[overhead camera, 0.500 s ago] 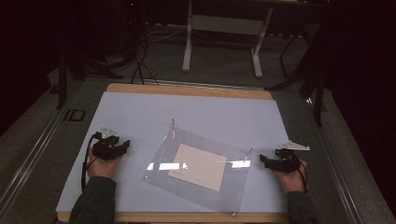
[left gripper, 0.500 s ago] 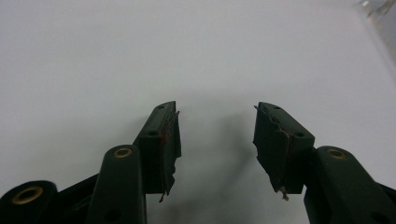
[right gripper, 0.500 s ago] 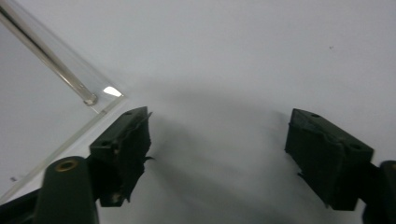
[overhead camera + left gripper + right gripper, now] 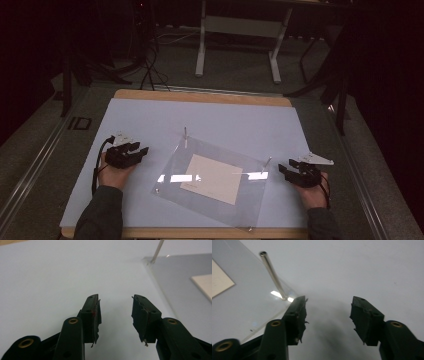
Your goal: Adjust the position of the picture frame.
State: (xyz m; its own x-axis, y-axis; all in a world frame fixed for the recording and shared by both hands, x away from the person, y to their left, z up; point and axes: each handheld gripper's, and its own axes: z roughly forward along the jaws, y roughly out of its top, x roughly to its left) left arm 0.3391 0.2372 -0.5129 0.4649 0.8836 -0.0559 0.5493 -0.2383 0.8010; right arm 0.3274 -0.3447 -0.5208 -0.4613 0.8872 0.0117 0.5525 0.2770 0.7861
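Observation:
A clear acrylic sheet (image 4: 215, 200) lies tilted on the white table top (image 4: 225, 125), with a cream paper card (image 4: 212, 178) on it. Thin metal posts stand at its corners, one at the far corner (image 4: 185, 133) and one at the right corner (image 4: 266, 164). My left gripper (image 4: 142, 149) rests left of the sheet, jaws open and empty (image 4: 116, 307); the sheet's edge (image 4: 160, 287) and a post (image 4: 157, 250) lie ahead to its right. My right gripper (image 4: 281, 170) sits by the right corner, open with nothing between its jaws (image 4: 328, 307), the post (image 4: 273, 275) just beside its left jaw.
The table has a wooden rim (image 4: 200, 96). Behind it stand a white desk frame (image 4: 240, 30) and cables on the dark floor (image 4: 150, 65). Metal rails run along both sides (image 4: 30, 170).

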